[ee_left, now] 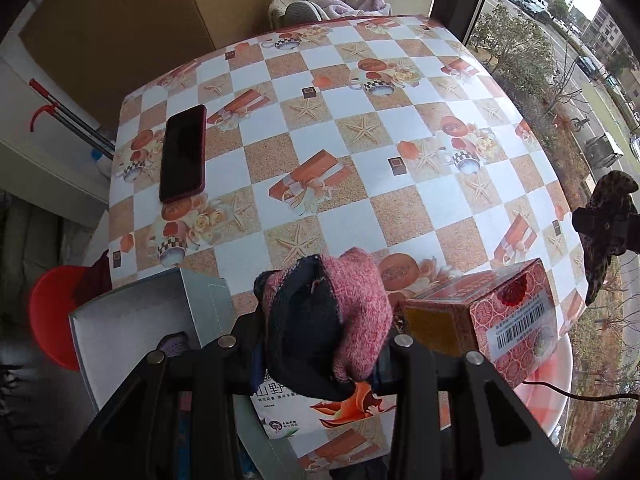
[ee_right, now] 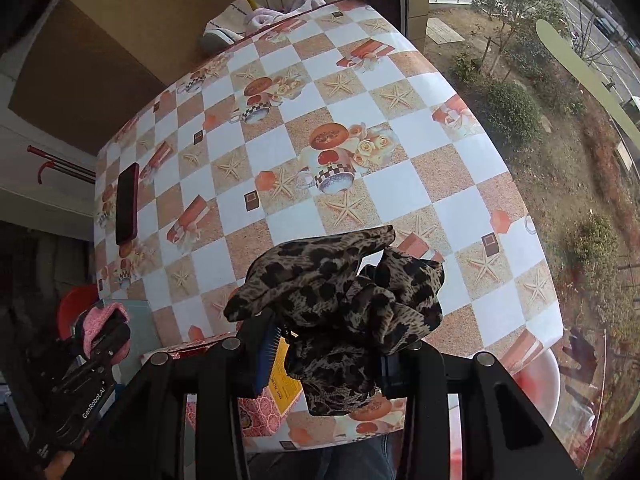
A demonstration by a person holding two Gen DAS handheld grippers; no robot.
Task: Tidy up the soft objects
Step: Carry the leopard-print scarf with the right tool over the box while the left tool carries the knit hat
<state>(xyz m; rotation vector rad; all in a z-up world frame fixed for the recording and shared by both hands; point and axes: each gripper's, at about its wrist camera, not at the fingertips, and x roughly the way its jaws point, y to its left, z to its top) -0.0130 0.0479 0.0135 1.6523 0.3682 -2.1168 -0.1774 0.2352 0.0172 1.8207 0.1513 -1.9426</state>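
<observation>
My left gripper (ee_left: 320, 344) is shut on a bundled pink and dark navy knit sock (ee_left: 332, 320) and holds it above the table's near edge, between a grey open box (ee_left: 132, 320) on the left and a red patterned carton (ee_left: 492, 316) on the right. My right gripper (ee_right: 332, 344) is shut on a leopard-print fabric piece (ee_right: 340, 304) and holds it above the near right part of the table. The right gripper with the leopard fabric shows at the right edge of the left wrist view (ee_left: 604, 232). The left gripper with the pink sock shows at the left of the right wrist view (ee_right: 104, 328).
The table wears a checkered cloth (ee_left: 360, 152) with starfish prints. A dark phone (ee_left: 184, 152) lies at its left side. A red stool (ee_left: 52, 312) stands left of the table. A printed package (ee_left: 320, 412) lies under the left gripper. A window runs along the right.
</observation>
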